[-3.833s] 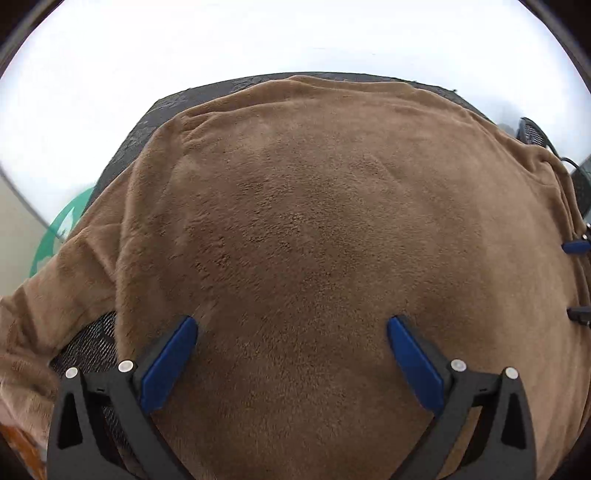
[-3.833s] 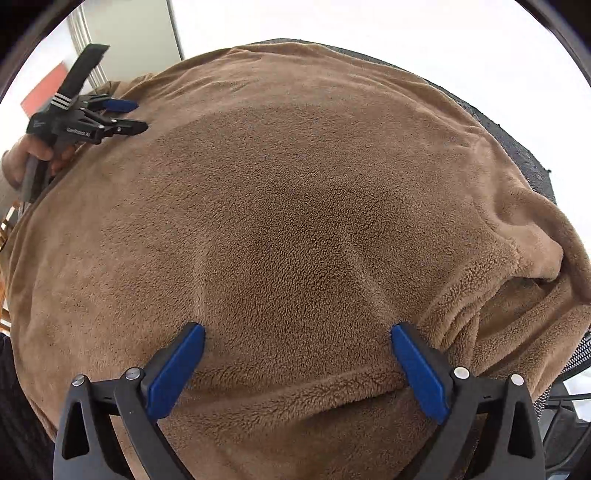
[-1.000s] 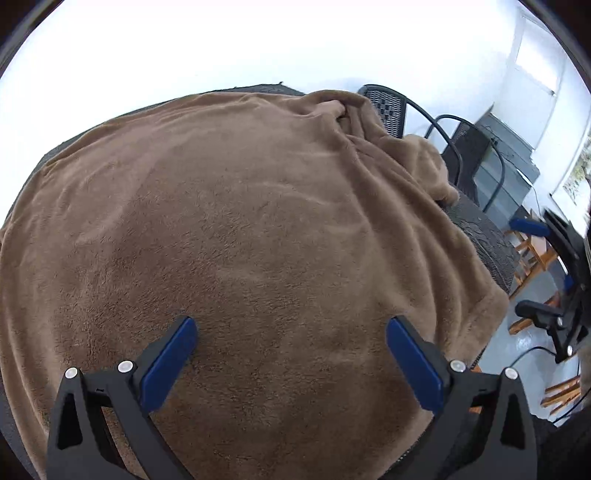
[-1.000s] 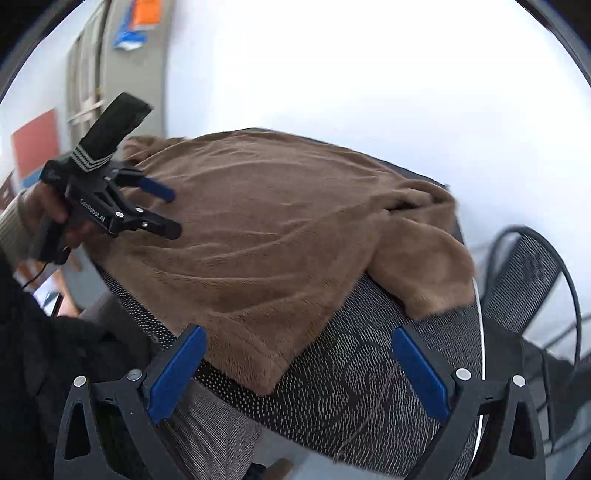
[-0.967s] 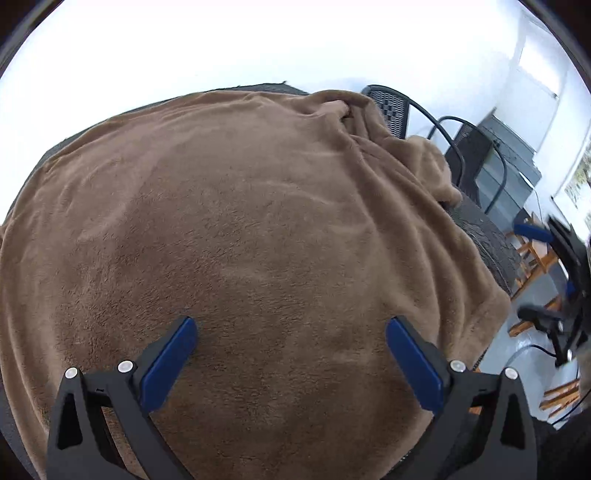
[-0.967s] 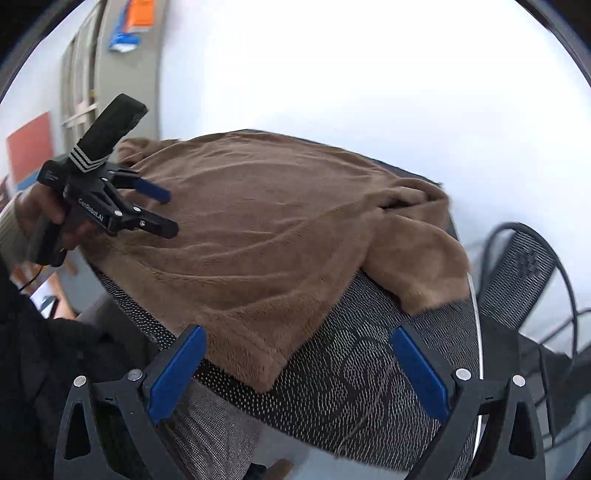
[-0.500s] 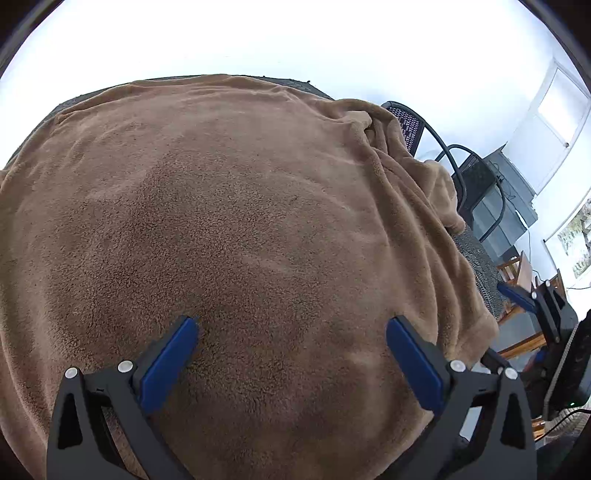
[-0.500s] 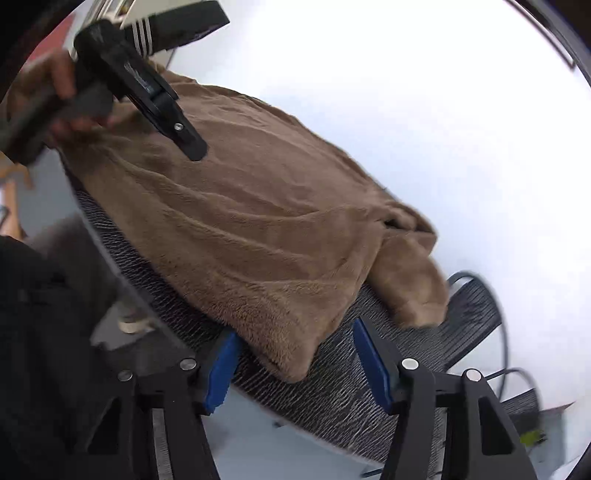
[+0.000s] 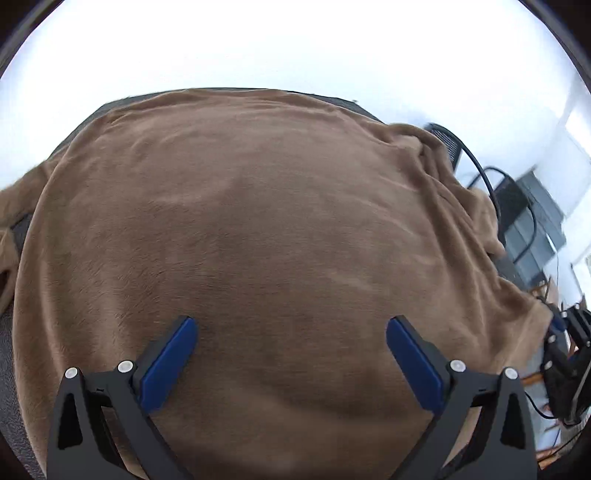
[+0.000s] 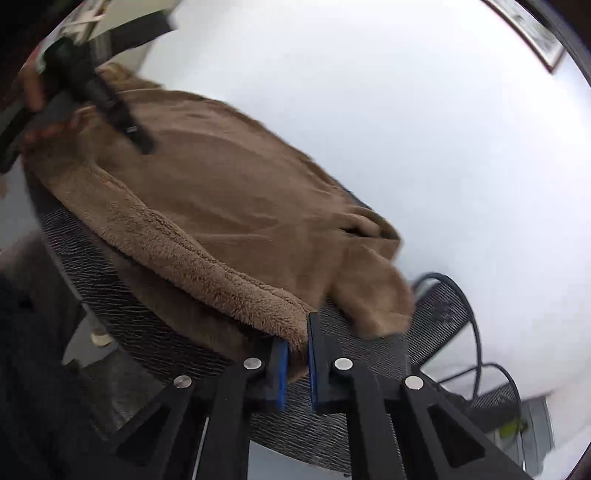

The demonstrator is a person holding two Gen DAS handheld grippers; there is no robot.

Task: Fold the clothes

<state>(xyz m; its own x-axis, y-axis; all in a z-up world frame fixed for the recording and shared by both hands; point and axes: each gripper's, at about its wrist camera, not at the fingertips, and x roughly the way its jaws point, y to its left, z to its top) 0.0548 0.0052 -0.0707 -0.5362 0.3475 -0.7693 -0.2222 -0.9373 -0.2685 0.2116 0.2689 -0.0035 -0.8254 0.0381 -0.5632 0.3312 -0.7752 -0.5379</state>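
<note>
The brown fleece garment (image 10: 229, 206) lies spread flat over the round table (image 10: 155, 339), no fold made yet; the right gripper (image 10: 295, 354) has just closed, pinching its near corner; the left gripper (image 9: 291, 354) hovers wide open, holding nothing.

Behind my work a plain white wall (image 10: 406, 129) fills most of what I see, brightly and evenly lit. A dark round table (image 10: 122, 306) with a woven, patterned top stands before it. To my right sit black mesh chairs (image 9: 448, 142) with curved metal frames, and a dark cabinet (image 9: 535, 236). A framed picture (image 10: 539, 31) hangs high up.
</note>
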